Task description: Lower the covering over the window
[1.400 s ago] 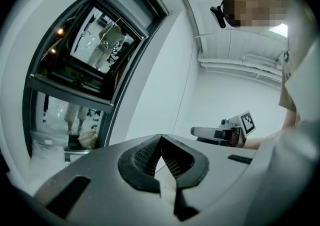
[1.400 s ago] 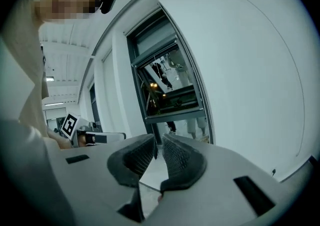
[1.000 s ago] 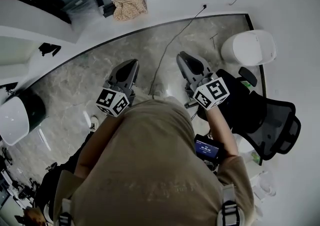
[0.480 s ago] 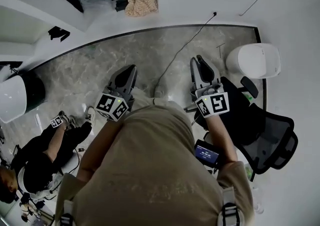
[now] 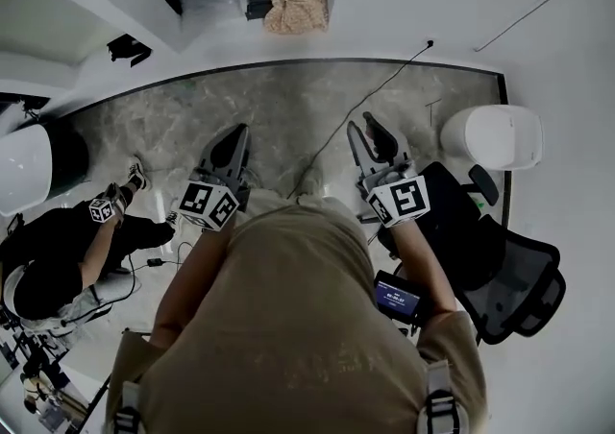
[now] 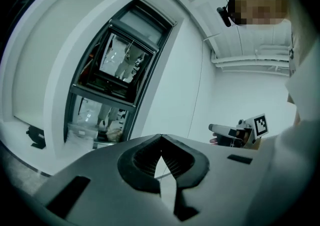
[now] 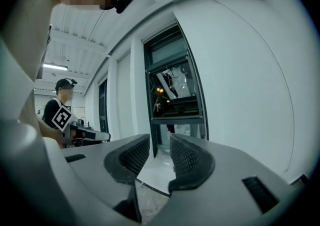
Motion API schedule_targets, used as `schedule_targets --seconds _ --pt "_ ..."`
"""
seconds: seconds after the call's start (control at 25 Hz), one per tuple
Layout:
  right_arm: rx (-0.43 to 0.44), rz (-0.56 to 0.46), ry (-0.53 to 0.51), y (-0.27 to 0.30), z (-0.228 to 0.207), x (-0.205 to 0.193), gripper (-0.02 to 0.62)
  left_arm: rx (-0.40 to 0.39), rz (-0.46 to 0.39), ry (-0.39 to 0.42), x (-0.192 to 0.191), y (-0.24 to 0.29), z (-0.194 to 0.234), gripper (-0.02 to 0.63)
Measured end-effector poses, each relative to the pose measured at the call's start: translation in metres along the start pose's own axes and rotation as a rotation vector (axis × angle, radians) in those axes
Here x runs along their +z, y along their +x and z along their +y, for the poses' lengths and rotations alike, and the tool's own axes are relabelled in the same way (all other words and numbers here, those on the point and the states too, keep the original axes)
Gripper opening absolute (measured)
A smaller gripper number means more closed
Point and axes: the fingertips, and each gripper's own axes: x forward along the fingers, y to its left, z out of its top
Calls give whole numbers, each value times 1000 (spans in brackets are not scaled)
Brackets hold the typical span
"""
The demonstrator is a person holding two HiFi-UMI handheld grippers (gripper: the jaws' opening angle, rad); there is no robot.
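A: Where was the window (image 7: pixel 172 95)?
B: Ahead, well apart from the 2 grippers; its covering didn't show.
A: And the jaws?
B: The left gripper (image 6: pixel 160 150) was closed on nothing; the right gripper (image 7: pixel 159 152) had just been opening, empty. A blind reach could've closed on air.

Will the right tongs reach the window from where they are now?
Probably not yet. The right tongs, just opening with nothing between them, face the window, but a stretch of floor lies between. Nothing seems to block the way.
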Motion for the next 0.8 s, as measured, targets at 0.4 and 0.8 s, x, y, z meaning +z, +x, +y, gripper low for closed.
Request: schedule_targets --seconds 0.4,0.8 --pt "88 64 -21 58 61 -4 127 11 30 19 11 -26 62 17" --pt "32 95 -33 87 76 -8 127 -58 39 -7 23 -21 93 17"
